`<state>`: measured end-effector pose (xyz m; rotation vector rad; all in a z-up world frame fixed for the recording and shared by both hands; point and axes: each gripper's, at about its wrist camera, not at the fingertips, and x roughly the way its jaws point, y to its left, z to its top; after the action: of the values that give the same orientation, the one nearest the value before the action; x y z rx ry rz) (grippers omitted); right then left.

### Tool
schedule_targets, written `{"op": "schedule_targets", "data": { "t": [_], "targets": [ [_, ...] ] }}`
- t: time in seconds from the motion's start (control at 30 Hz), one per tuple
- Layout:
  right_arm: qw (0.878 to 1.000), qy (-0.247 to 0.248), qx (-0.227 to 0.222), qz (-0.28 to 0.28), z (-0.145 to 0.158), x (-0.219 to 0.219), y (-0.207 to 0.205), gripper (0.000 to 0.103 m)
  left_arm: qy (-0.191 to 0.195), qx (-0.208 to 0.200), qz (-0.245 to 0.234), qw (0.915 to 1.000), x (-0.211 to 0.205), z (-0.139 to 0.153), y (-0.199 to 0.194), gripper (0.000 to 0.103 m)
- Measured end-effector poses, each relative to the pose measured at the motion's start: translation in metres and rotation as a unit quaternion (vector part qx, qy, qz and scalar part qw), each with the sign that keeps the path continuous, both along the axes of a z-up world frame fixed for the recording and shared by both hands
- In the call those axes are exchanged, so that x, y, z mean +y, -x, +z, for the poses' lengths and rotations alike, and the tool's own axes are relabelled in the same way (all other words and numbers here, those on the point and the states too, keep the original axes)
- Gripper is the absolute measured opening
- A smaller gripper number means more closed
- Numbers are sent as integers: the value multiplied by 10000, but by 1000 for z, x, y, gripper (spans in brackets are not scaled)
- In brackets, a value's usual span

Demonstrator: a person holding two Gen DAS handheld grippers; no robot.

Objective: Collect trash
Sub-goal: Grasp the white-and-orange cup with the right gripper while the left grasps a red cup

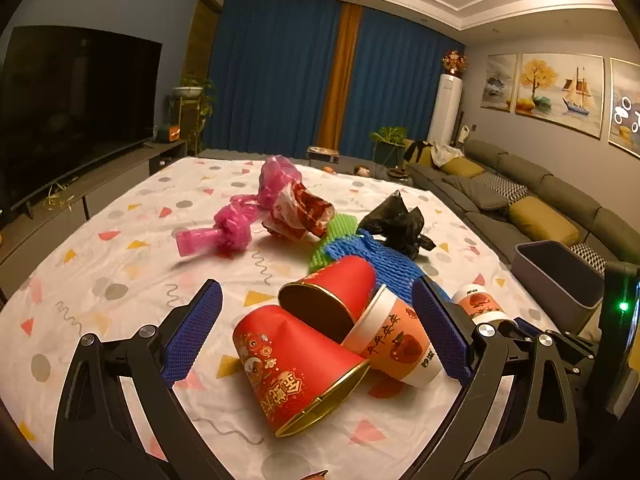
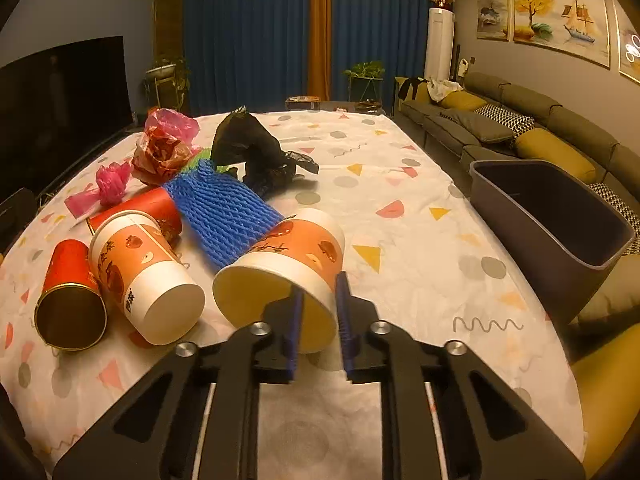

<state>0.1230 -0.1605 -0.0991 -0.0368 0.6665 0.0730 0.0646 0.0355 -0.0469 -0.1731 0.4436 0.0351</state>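
The right gripper [image 2: 319, 294] pinches the rim of an orange-and-white paper cup [image 2: 288, 252] lying down. The left gripper [image 1: 316, 320] is wide apart around red paper cups [image 1: 296, 364]. A grey plastic bin [image 2: 560, 216] sits at three o'clock.

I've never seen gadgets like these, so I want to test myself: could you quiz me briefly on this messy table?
1. True or false: the left fingers are closed on a red cup.
2. What sits between the right fingers? A) the rim of an orange-and-white cup B) a black bag C) blue netting
3. How many red cups are in view?
Key: 1 false, they stand open; 2 A; 3 two.
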Motion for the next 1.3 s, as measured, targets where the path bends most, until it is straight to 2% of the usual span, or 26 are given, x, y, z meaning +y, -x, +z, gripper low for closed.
{"op": "schedule_targets", "data": {
  "t": [0.13,0.5,0.67,0.8,0.87,0.93,1.03,1.1,1.3],
  "targets": [
    [10000,-54,22,27,-1,-1,-1,4,-7,50,-85,10000,2,-3,0,94],
    [9998,-162,-151,-3,4,-5,7,4,-236,330,-402,9984,13,-16,20,94],
    [9995,-250,-194,-80,6,-11,12,4,-597,524,-451,9958,5,-28,28,93],
    [9992,-322,-212,-117,7,-15,16,4,-686,741,-414,9940,2,-36,21,83],
    [9990,-350,-240,-138,9,-17,18,4,-716,876,-381,9928,2,-41,17,74],
    [9988,-392,-255,-153,10,-19,19,4,-681,1077,-353,9912,3,-47,12,60],
    [9985,-426,-291,-156,12,-21,21,4,-619,1258,-295,9897,4,-52,9,47],
    [9984,-441,-318,-147,13,-22,23,4,-616,1298,-223,9894,6,-53,8,41],
    [9979,-492,-401,-143,16,-25,27,4,-565,1320,-135,9895,11,-52,8,16]
  ]
}}
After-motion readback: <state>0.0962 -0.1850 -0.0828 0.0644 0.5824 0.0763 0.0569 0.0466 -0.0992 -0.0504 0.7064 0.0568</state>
